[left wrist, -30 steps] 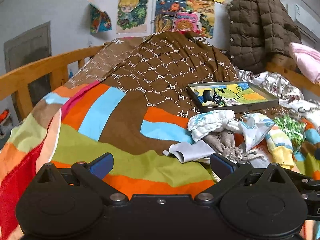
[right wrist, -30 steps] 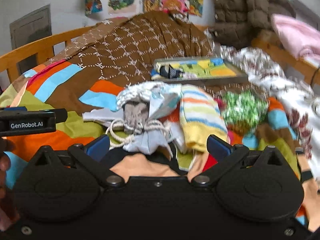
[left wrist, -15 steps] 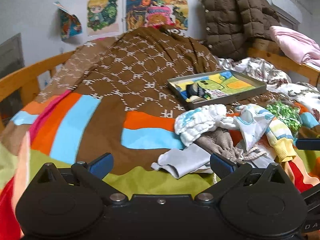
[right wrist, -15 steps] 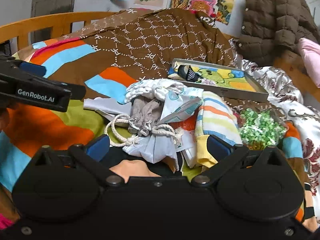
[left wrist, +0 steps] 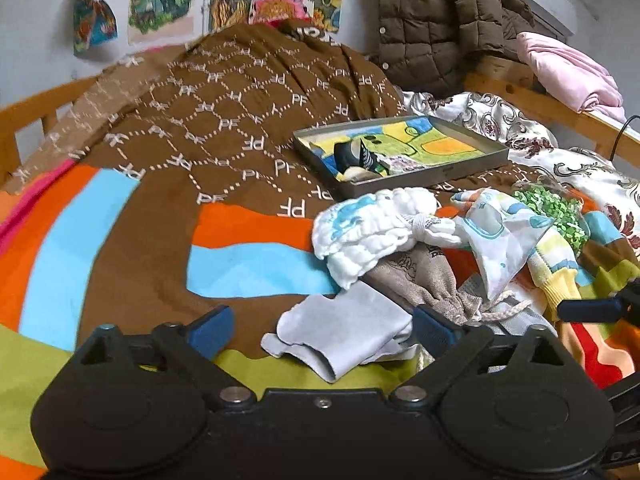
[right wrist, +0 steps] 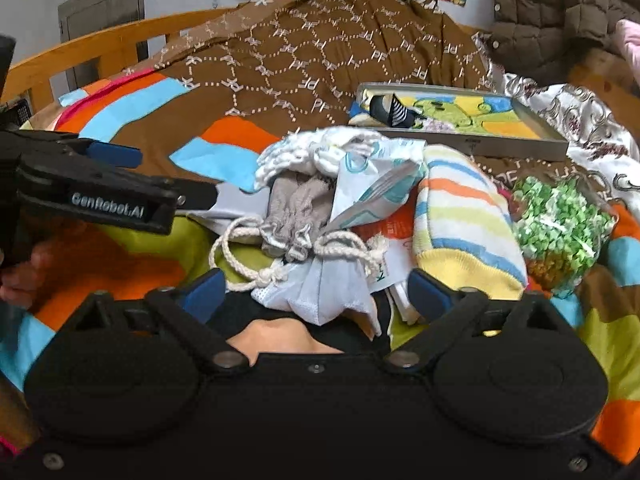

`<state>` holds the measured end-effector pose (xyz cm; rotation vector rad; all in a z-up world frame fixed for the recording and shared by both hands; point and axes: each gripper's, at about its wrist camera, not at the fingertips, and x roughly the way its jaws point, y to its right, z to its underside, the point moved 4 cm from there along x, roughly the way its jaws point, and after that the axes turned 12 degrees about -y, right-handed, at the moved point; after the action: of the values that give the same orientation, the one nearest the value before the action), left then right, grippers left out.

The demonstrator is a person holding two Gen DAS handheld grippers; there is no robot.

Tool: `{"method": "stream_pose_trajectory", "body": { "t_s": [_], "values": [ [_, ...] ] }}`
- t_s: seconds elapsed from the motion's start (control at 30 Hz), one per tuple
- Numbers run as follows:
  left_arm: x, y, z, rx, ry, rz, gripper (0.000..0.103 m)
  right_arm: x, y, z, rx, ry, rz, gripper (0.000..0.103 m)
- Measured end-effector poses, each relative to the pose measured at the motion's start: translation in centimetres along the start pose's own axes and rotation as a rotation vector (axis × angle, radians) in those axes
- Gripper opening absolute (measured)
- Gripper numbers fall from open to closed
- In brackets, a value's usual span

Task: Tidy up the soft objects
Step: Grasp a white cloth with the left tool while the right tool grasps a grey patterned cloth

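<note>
A pile of soft things lies on the striped blanket (left wrist: 248,268): a grey cloth (left wrist: 352,320), a white quilted cloth (left wrist: 372,228), a beige drawstring bag (right wrist: 296,204), a white mesh pouch (right wrist: 332,300) with a rope cord, a patterned cloth (left wrist: 492,240) and a striped sock (right wrist: 464,216). My left gripper (left wrist: 320,330) hovers low over the grey cloth. Its jaws are closing, the cloth lies between them, and the pads do not press it. My right gripper (right wrist: 316,294) straddles the mesh pouch. Its jaws are also closing without pressing.
A grey tray (left wrist: 420,178) holding a dark sock (left wrist: 356,156) sits behind the pile. A green speckled bag (right wrist: 560,224) lies to the right. The left gripper's fingers (right wrist: 116,152) cross the right wrist view at the left. A wooden bed rail (right wrist: 100,48) and a brown jacket (left wrist: 440,20) stand behind.
Both grippers have moved forward and down toward the pile, which now looks larger and closer. Both pairs of jaws have narrowed a little.
</note>
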<state>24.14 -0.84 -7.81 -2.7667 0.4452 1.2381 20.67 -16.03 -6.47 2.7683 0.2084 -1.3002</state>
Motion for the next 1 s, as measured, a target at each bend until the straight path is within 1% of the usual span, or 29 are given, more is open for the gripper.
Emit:
{"method": "stream_pose_trajectory", "body": {
  "t_s": [0.13, 0.23, 0.3, 0.37, 0.5, 0.53, 0.6, 0.63, 0.8, 0.87, 0.9, 0.93, 0.97, 1.0],
  "values": [
    [0.6, -0.4, 0.0, -0.026, -0.027, 0.049, 0.082, 0.7, 0.0, 0.0, 0.014, -0.020, 0.003, 0.073],
    [1.0, -0.3, 0.3, -0.045, -0.052, 0.075, 0.080, 1.2, 0.2, 0.0, 0.027, -0.036, 0.004, 0.068],
    [1.2, -0.3, 0.6, -0.062, -0.062, 0.100, 0.078, 1.6, 0.4, 0.1, 0.028, -0.045, 0.000, 0.061],
    [1.6, -0.3, 0.8, -0.073, -0.069, 0.109, 0.076, 1.8, 0.5, 0.1, 0.026, -0.047, 0.001, 0.058],
    [1.9, -0.8, 0.9, -0.120, -0.068, 0.128, 0.067, 1.9, 0.6, 0.1, 0.054, -0.056, 0.002, 0.055],
    [1.8, -1.0, 0.9, -0.135, -0.068, 0.135, 0.063, 2.0, 0.7, 0.1, 0.064, -0.058, -0.003, 0.054],
    [1.9, -1.3, 0.9, -0.157, -0.072, 0.144, 0.057, 2.1, 1.0, 0.1, 0.083, -0.059, -0.011, 0.046],
    [2.0, -1.3, 1.0, -0.160, -0.077, 0.144, 0.054, 2.2, 1.1, 0.1, 0.086, -0.060, -0.013, 0.043],
    [2.0, -1.1, 1.2, -0.154, -0.080, 0.139, 0.044, 2.5, 0.6, 0.2, 0.057, -0.058, -0.014, 0.024],
    [2.0, -0.9, 1.2, -0.142, -0.082, 0.129, 0.039, 2.4, 0.3, 0.1, 0.039, -0.052, -0.011, 0.019],
    [1.9, -0.7, 1.2, -0.136, -0.089, 0.114, 0.034, 2.4, 0.2, 0.1, 0.033, -0.052, -0.010, 0.017],
    [1.8, -0.6, 1.1, -0.131, -0.098, 0.090, 0.029, 2.4, 0.2, 0.1, 0.028, -0.054, -0.008, 0.016],
    [1.8, -0.5, 1.0, -0.126, -0.102, 0.073, 0.027, 2.3, 0.0, 0.1, 0.023, -0.056, -0.005, 0.015],
    [1.6, -0.3, 0.9, -0.122, -0.101, 0.066, 0.023, 2.4, 0.0, 0.0, 0.018, -0.060, 0.000, 0.014]
  ]
}}
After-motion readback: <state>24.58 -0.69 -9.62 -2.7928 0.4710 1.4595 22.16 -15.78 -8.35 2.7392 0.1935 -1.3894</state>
